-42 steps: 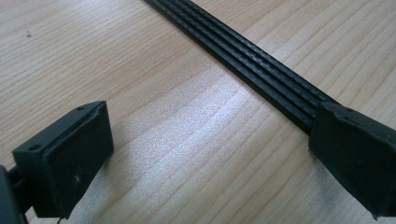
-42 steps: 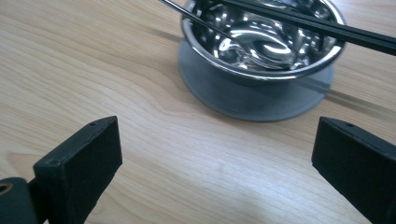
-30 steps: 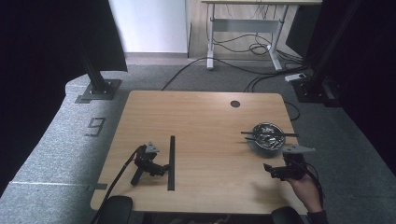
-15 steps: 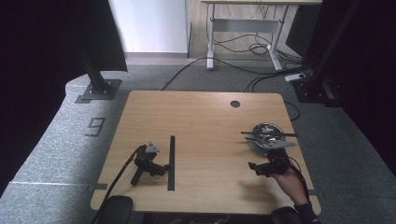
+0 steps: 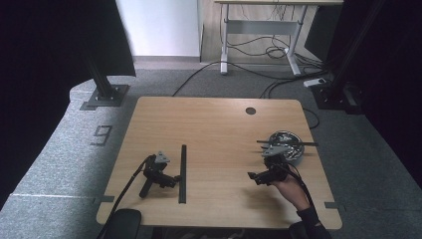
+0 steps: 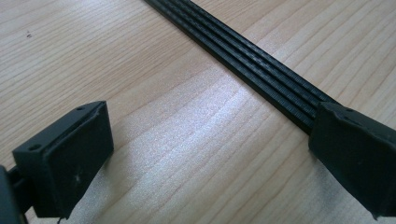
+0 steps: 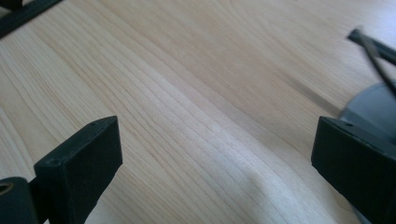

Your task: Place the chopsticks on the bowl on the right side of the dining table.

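A long black ribbed strip (image 5: pixel 182 173) lies front to back on the wooden table (image 5: pixel 214 124), left of centre. My left gripper (image 5: pixel 171 180) rests on the table beside that strip, open, no hand on it. In the left gripper view the strip (image 6: pixel 243 58) runs past the right jaw, with bare wood between the jaws. A hand holds my right gripper (image 5: pixel 255 176) open, low over the table, just left of and in front of a metal bowl (image 5: pixel 291 143). A thin black rod (image 5: pixel 287 143) lies across the bowl's rim. The bowl's edge (image 7: pixel 371 100) shows in the right gripper view.
The table has a round cable hole (image 5: pixel 250 110) near its far edge. A cable (image 5: pixel 124 186) trails from the left gripper over the front left edge. Black stands (image 5: pixel 104 92) and floor cables (image 5: pixel 268 52) surround the table.
The right gripper and hand have moved left and slightly away from the front right corner, coming alongside the bowl. The left gripper and strip have not moved.
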